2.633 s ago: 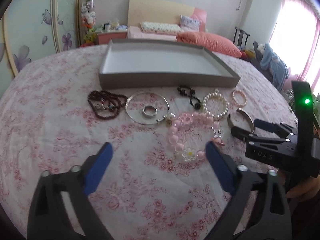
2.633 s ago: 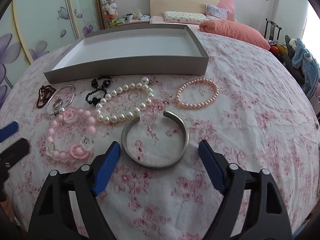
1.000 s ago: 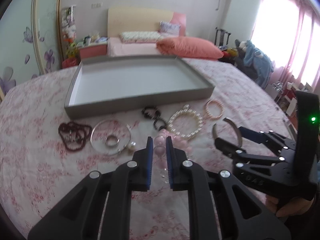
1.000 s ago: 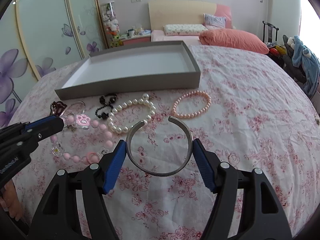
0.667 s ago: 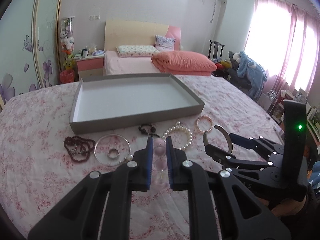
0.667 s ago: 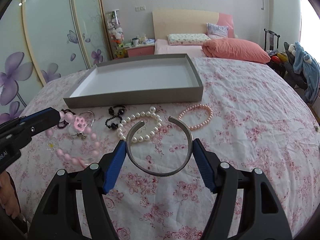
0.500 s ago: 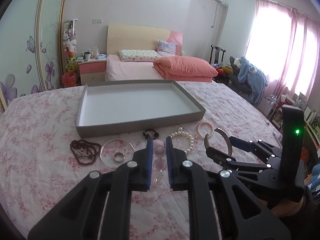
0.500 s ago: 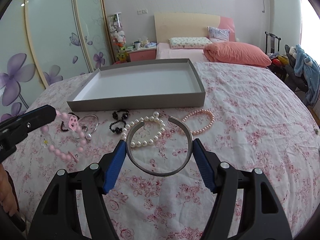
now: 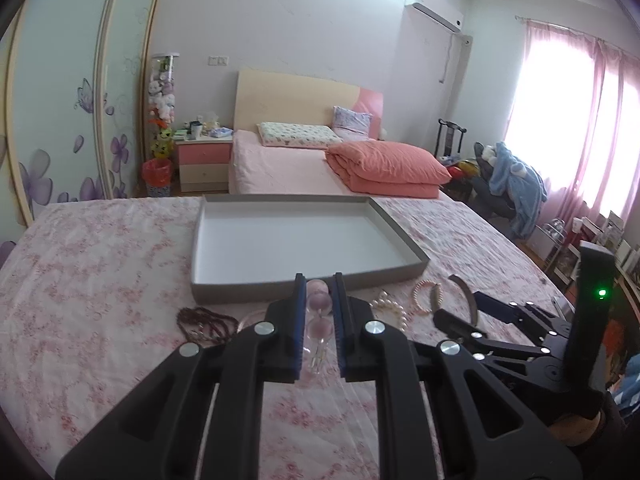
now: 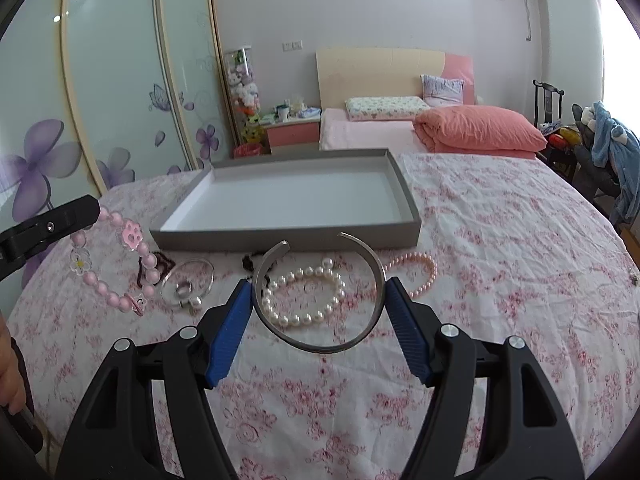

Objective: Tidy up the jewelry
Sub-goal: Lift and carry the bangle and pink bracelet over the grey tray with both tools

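Transport is underway: left gripper (image 9: pixel 318 292) is clamping the pink bead bracelet (image 10: pixel 116 264), right gripper (image 10: pixel 318 304) is squeezing the silver cuff (image 10: pixel 320 292), both needing lowering into the grey tray (image 10: pixel 288 236)

A home bedroom. A bed (image 10: pixel 372 128) with a pale wooden headboard (image 10: pixel 380 68), patterned pillows (image 10: pixel 384 103) and a folded coral quilt (image 10: pixel 480 128) stands in the upper middle of the frame. Beside it is a pink nightstand (image 10: pixel 292 132); at left, sliding wardrobe doors (image 10: pixel 120 80) with purple flower decals. Pink curtains (image 9: pixel 600 128) hang at upper right, an air conditioner (image 9: pixel 434 14) above.
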Demonstrator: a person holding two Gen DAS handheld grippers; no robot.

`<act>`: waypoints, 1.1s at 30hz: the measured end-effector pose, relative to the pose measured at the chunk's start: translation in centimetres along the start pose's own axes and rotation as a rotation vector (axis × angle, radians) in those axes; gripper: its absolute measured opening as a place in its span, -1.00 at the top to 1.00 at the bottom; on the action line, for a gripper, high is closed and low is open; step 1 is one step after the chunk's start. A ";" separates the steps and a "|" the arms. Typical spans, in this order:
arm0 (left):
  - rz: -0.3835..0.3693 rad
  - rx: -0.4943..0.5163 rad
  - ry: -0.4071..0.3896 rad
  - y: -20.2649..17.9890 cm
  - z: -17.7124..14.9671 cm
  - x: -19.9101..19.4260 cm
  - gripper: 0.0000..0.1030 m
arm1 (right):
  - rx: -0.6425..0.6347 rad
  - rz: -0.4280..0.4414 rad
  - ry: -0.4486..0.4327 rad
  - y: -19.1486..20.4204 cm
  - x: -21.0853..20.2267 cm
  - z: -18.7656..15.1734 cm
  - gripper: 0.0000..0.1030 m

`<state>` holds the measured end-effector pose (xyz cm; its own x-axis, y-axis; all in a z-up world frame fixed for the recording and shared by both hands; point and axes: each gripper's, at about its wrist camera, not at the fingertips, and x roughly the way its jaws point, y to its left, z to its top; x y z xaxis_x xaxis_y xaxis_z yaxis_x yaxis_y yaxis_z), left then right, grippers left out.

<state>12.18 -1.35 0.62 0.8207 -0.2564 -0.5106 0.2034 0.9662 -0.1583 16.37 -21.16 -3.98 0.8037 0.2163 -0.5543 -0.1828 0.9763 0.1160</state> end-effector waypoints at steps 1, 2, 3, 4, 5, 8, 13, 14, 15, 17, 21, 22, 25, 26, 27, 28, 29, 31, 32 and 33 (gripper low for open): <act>0.011 0.001 -0.006 0.1 0.3 0.0 0.74 | 0.001 -0.002 -0.015 0.0 -0.1 0.5 -0.32; 0.023 0.003 -0.013 0.1 0.5 0.0 0.74 | 0.002 -0.003 -0.026 0.0 -0.2 0.9 -0.32; 0.030 0.005 -0.017 0.2 0.7 0.0 0.74 | 0.001 -0.005 -0.038 0.0 -0.3 1.1 -0.32; 0.041 0.007 -0.024 0.2 1.1 0.1 0.74 | -0.001 -0.008 -0.055 0.0 -0.4 1.6 -0.32; 0.050 0.009 -0.030 0.2 1.4 0.2 0.74 | -0.004 -0.012 -0.076 0.1 -0.6 2.2 -0.32; 0.072 0.017 -0.049 0.2 2.5 0.6 0.74 | -0.011 -0.025 -0.125 0.2 -0.6 3.8 -0.32; 0.099 0.029 -0.076 0.1 5.0 2.0 0.74 | -0.026 -0.041 -0.198 0.4 0.5 6.7 -0.32; 0.104 0.028 -0.080 0.2 5.6 2.4 0.74 | -0.028 -0.045 -0.209 0.4 0.9 7.3 -0.32; 0.109 0.025 -0.083 0.4 6.2 2.9 0.74 | -0.028 -0.048 -0.215 0.3 1.1 7.6 -0.32; 0.115 0.015 -0.085 0.6 7.2 3.9 0.74 | -0.021 -0.055 -0.220 0.2 2.5 8.6 -0.32; 0.140 0.010 -0.086 1.3 8.6 6.3 0.74 | 0.001 -0.061 -0.196 -0.3 5.3 10.1 -0.32; 0.148 0.011 -0.085 1.4 9.0 7.1 0.74 | 0.008 -0.063 -0.187 -0.3 6.2 10.3 -0.32; 0.170 0.009 -0.076 2.1 9.7 9.2 0.74 | 0.025 -0.066 -0.157 -0.7 8.4 10.8 -0.32; 0.174 0.003 -0.070 2.4 9.9 10.0 0.74 | 0.032 -0.069 -0.142 -0.8 9.4 11.1 -0.32; 0.176 -0.002 -0.065 2.7 9.9 10.6 0.74 | 0.034 -0.071 -0.123 -0.9 10.4 11.2 -0.32; 0.184 -0.010 -0.057 3.0 9.9 11.5 0.74 | 0.036 -0.074 -0.106 -0.9 11.1 11.3 -0.32; 0.188 -0.015 -0.050 3.3 10.1 12.1 0.74 | 0.038 -0.074 -0.087 -1.0 12.0 11.3 -0.32; 0.198 -0.022 -0.030 3.8 9.9 13.7 0.74 | 0.038 -0.071 -0.045 -0.8 13.7 11.3 -0.32; 0.201 -0.024 -0.022 4.0 9.9 14.3 0.74 | 0.037 -0.072 -0.028 -0.8 14.3 11.1 -0.32; 0.200 -0.025 -0.013 4.0 9.7 14.9 0.74 | 0.037 -0.071 -0.007 -0.8 15.1 11.1 -0.32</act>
<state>30.43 -1.01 0.60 0.8505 -0.0591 -0.5226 0.0228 0.9969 -0.0756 34.99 -18.62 -3.27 0.8179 0.1467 -0.5564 -0.1046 0.9887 0.1069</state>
